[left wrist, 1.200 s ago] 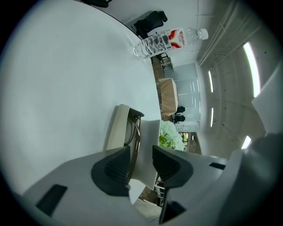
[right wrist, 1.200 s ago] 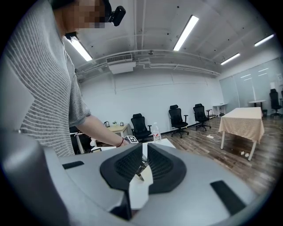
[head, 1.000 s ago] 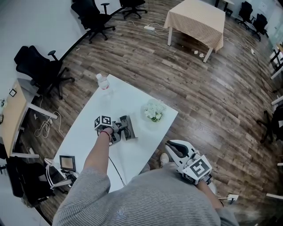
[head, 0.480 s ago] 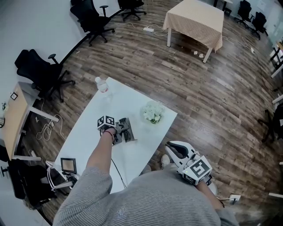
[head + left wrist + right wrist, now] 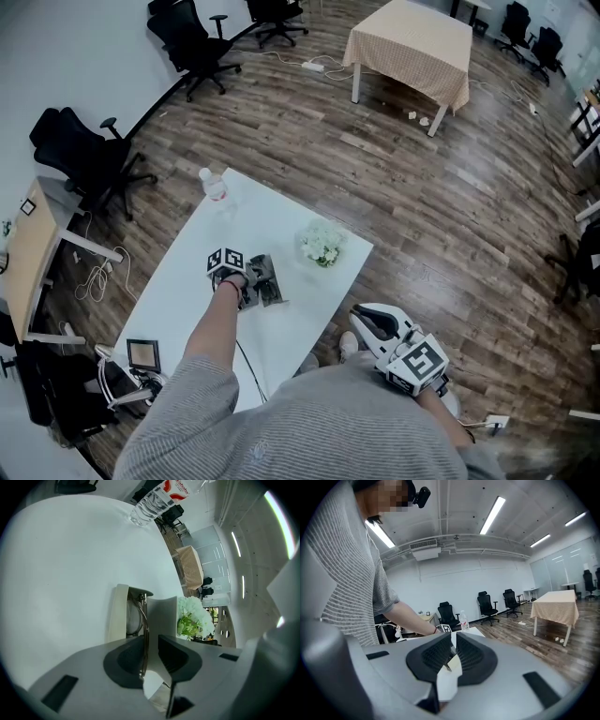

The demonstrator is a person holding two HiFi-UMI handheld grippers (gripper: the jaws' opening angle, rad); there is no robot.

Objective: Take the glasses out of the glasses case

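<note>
White table [image 5: 178, 281], and out toward its middle sits the glasses case [image 5: 267, 281], lying open with the glasses [image 5: 134, 618] inside it, one lens showing against the pale lining. The left gripper [image 5: 150, 640] is right at the near end of the case, tilted down into it, and its jaws have just been closing. They now stand partly apart with a thin metal arm of the glasses running between them. That arm lies along the inner face of the left-hand pad, and a gap shows on the other side, so as far as I can make out from the left gripper view the pads are not yet pinching it. The glasses have not left the case. A bunch of white flowers [image 5: 322, 242] stands just beyond the case, up and to its right in the head view, not touching it. A water bottle [image 5: 213, 184] stands well beyond the case at the table's far corner. The right gripper [image 5: 453, 641] is held well apart from the case, off the table's near edge by the person's waist. It points nearly level out into the room, its jaws drawn together with nothing between them.
</note>
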